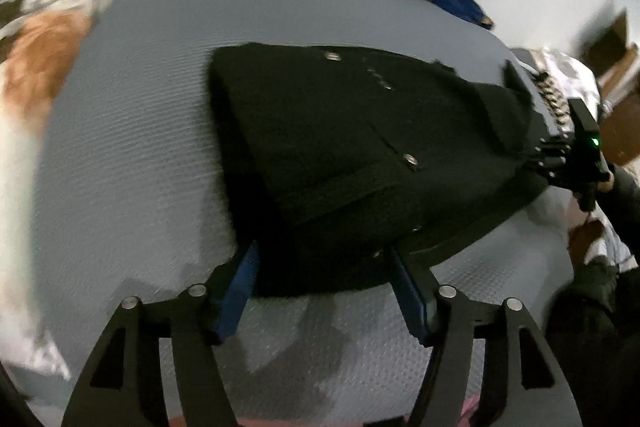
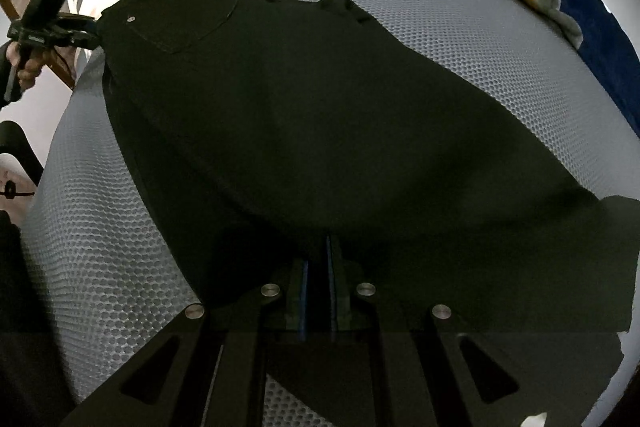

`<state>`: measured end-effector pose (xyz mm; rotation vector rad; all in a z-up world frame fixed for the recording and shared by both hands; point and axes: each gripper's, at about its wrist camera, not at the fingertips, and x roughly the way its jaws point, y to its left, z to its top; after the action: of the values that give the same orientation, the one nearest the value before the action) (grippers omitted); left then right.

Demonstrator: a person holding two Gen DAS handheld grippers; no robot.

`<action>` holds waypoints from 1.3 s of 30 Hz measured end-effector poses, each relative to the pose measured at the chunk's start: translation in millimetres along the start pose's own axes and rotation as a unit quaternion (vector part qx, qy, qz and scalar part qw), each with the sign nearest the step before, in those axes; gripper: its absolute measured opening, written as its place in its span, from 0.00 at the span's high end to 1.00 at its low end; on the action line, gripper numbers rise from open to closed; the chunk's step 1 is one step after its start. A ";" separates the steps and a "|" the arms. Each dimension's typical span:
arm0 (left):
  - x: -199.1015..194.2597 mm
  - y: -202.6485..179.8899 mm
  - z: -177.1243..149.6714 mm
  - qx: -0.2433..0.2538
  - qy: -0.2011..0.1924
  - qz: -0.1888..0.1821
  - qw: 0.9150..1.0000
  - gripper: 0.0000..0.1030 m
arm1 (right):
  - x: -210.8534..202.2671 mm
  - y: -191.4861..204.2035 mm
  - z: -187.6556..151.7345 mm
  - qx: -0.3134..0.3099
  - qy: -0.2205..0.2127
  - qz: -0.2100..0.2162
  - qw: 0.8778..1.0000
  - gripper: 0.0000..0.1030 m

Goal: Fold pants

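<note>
Black pants (image 1: 360, 147) lie folded on the grey mattress (image 1: 132, 167), long axis running between the hands; left gripper (image 1: 324, 291) stands wide, straddling the near edge, gripping nothing; right gripper (image 2: 318, 287) is pinched on the opposite end.

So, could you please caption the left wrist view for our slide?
Open left hand-held gripper straddling folded black pants on grey textured mattress.
</note>
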<state>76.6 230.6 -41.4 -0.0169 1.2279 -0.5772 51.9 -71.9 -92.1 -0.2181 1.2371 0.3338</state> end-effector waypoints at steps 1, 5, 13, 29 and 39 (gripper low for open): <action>-8.3 5.5 -3.2 -0.027 -0.003 -0.003 1.000 0.36 | 0.3 0.0 0.4 0.000 0.000 0.000 1.000 0.94; -29.2 17.4 -14.3 -0.111 -0.016 -0.023 0.993 0.36 | 2.2 -1.9 -1.8 0.000 -0.006 0.002 1.000 0.93; 1.3 9.0 -13.2 -0.267 0.033 -0.081 0.960 0.37 | 0.8 -1.3 -8.6 0.004 -0.017 0.001 1.000 0.93; -14.9 9.2 27.8 -0.212 -0.066 -0.061 0.973 0.84 | -39.1 13.7 -9.7 0.034 -0.065 -0.026 0.997 0.94; 21.4 26.5 3.5 -0.186 0.003 -0.044 0.982 0.84 | -10.3 42.1 -24.3 0.021 -0.011 -0.017 1.000 0.94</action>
<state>95.0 243.2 -67.3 -0.3856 1.3315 -0.4173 12.1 -42.3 -89.2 -0.1992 1.2155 0.2802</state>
